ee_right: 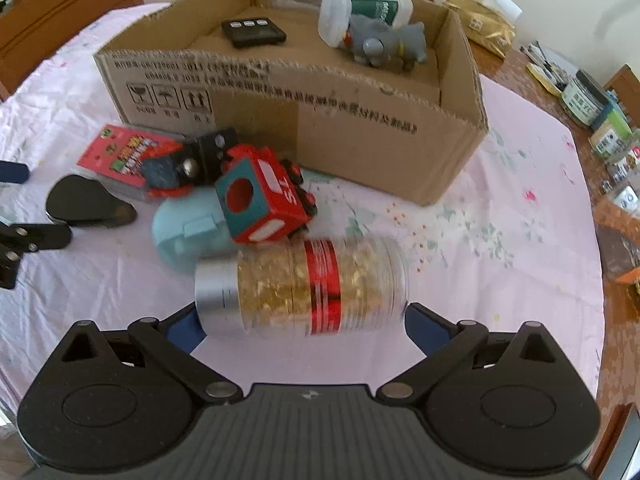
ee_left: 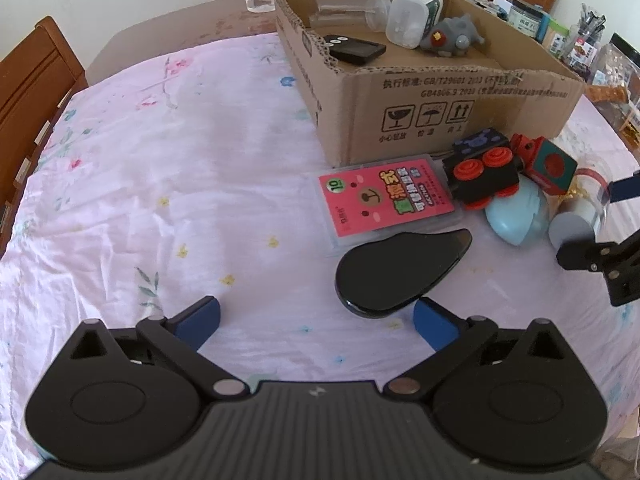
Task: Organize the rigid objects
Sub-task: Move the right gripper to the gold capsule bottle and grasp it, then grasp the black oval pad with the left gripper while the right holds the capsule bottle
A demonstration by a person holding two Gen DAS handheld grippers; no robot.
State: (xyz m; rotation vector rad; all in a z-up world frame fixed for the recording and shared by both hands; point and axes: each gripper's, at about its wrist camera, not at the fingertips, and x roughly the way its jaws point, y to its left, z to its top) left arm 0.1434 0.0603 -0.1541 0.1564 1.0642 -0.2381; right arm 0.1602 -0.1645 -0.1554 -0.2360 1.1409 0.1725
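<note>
The rigid objects lie in a cluster on the pink floral tabletop (ee_left: 168,184) in front of a cardboard box (ee_left: 440,112). From my left wrist view, my left tool (ee_left: 316,322) is spread wide with nothing between its blue pads; a glossy black teardrop-shaped case (ee_left: 396,276) lies just ahead, near the right pad. Beyond it sit a pink card pack (ee_left: 384,200), a black toy car with red wheels (ee_left: 484,176), a pale blue case (ee_left: 516,216) and a red-and-teal cube (ee_left: 550,168). Inside the box are a black remote-like device (ee_left: 354,49), a white container (ee_left: 412,16) and a grey plush toy (ee_left: 454,36).

From my right wrist view, my right tool (ee_right: 306,328) is spread, and a clear jar of gold flakes (ee_right: 300,284) with a silver cap and red band lies on its side between the pads. I cannot tell whether the pads touch it.
</note>
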